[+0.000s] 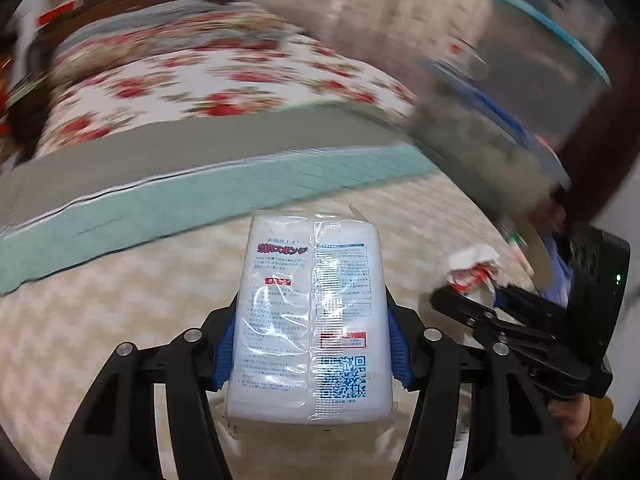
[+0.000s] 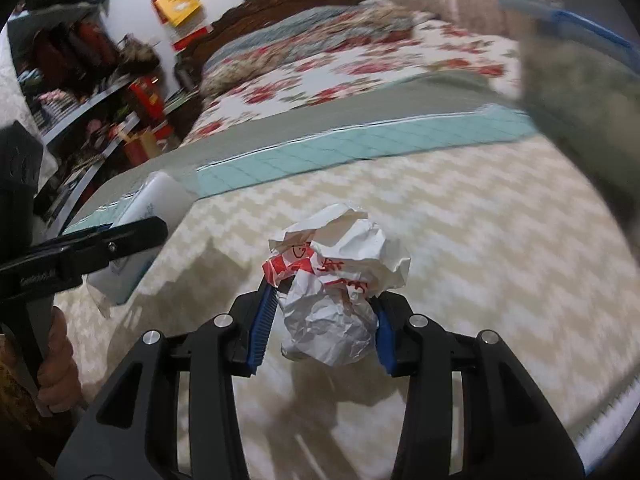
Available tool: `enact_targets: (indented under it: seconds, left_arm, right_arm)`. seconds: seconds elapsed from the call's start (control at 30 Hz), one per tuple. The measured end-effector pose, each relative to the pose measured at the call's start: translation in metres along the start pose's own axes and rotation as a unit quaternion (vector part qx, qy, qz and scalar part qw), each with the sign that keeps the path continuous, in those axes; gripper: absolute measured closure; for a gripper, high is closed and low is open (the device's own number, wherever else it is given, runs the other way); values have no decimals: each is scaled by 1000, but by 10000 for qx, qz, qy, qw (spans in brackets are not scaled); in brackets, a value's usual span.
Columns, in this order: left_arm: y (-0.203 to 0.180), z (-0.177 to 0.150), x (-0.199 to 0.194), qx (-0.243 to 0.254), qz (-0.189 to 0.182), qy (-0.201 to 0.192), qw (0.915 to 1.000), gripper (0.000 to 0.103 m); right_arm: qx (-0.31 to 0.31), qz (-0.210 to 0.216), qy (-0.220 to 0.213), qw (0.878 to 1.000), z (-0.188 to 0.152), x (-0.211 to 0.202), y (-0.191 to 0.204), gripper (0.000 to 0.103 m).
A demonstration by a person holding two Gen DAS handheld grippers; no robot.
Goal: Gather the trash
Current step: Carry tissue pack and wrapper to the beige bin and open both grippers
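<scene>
Above the patterned floor near the bed's [image 1: 208,168] edge, clamping a wrapped sponge pack [image 1: 310,316] in the left gripper [image 1: 312,350], lifted clear for carrying. Alongside, squeezing a crumpled paper wad [image 2: 340,288] in the right gripper [image 2: 324,330], likely heading binward.

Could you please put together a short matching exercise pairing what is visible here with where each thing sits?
Things:
1. sponge packet
2. crumpled paper wrapper
3. floral bedspread
4. yellow box

Places:
A. on the bed
B. high against the white wall
C. in the left gripper
D. in the right gripper

Pairs: 1-C, 2-D, 3-A, 4-B
</scene>
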State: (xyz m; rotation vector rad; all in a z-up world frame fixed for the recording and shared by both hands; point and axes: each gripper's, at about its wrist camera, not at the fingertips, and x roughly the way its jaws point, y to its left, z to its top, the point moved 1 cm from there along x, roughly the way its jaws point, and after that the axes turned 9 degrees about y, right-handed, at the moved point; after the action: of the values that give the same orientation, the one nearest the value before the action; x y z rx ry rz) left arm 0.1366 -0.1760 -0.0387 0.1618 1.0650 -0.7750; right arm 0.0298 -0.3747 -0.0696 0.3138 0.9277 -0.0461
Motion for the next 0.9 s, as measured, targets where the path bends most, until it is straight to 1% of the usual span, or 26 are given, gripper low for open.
enact_targets:
  seconds: [0.03, 0.07, 0.13, 0.2, 0.23, 0.3, 0.33, 0.4, 0.5, 0.53, 0.6, 0.63, 0.67, 0.7, 0.73, 0.77, 0.83, 0.9]
  left_arm:
    - [-19, 3, 7, 184, -41, 56, 9998, 47]
    - [-34, 7, 13, 326, -92, 106, 9994, 47]
    - [-72, 17, 26, 639, -237, 210, 9975, 46]
    - [-116, 32, 41, 1003, -419, 271, 9937, 46]
    - [-141, 41, 50, 1188, -510, 295, 9912, 46]
    - [-189, 55, 68, 1503, -673, 332, 9858, 46]
    - [-220, 65, 80, 1684, -822, 376, 9816, 46]
    - [-258, 74, 99, 1856, -1027, 459, 9762, 46]
    - [-317, 90, 138, 2006, -1275, 675, 9690, 46]
    - [-333, 94, 151, 2026, -1324, 764, 9673, 45]
    - [-357, 100, 173, 2058, -1377, 903, 9646, 45]
    - [-367, 102, 183, 2083, -1357, 923, 9642, 43]
    - [-375, 103, 191, 2102, -1312, 930, 9643, 32]
    - [-383, 105, 202, 2105, -1221, 944, 9653, 24]
    - [-387, 106, 210, 2083, -1136, 964, 9667, 15]
    - [-385, 108, 214, 2061, -1089, 991, 9674, 15]
    - [-384, 110, 218, 1987, -1046, 1078, 9685, 15]
    - [-374, 112, 209, 1888, -1102, 1026, 9704, 15]
  right_arm:
    - [68, -71, -38, 9999, -6, -6, -8, 58]
    - [253, -188, -111, 9994, -12, -18, -29, 58]
    - [494, -349, -238, 9979, -20, -33, -53, 58]
    - [919, -602, -473, 9928, -30, -59, -97, 57]
    - [1066, -690, -557, 9903, -35, -68, -112, 57]
    - [1502, -956, -783, 9809, -46, -92, -158, 57]
    - [1680, -1050, -856, 9764, -51, -100, -177, 57]
    - [2103, -1312, -1001, 9636, -64, -119, -221, 57]
    - [2315, -1640, -1078, 9528, -71, -135, -265, 56]
    - [2349, -1703, -1084, 9508, -72, -138, -274, 56]
    - [2396, -1755, -1082, 9487, -71, -140, -295, 52]
    - [2375, -1784, -1067, 9489, -67, -139, -301, 50]
    - [2292, -1855, -1039, 9499, -64, -135, -308, 45]
    - [2237, -1859, -1005, 9515, -61, -131, -313, 31]
    - [2191, -1853, -970, 9530, -60, -128, -320, 22]
    - [2142, -1946, -1004, 9519, -61, -126, -321, 14]
    - [2100, -2032, -1079, 9503, -61, -127, -320, 14]
    - [2138, -2008, -1246, 9478, -64, -132, -316, 14]
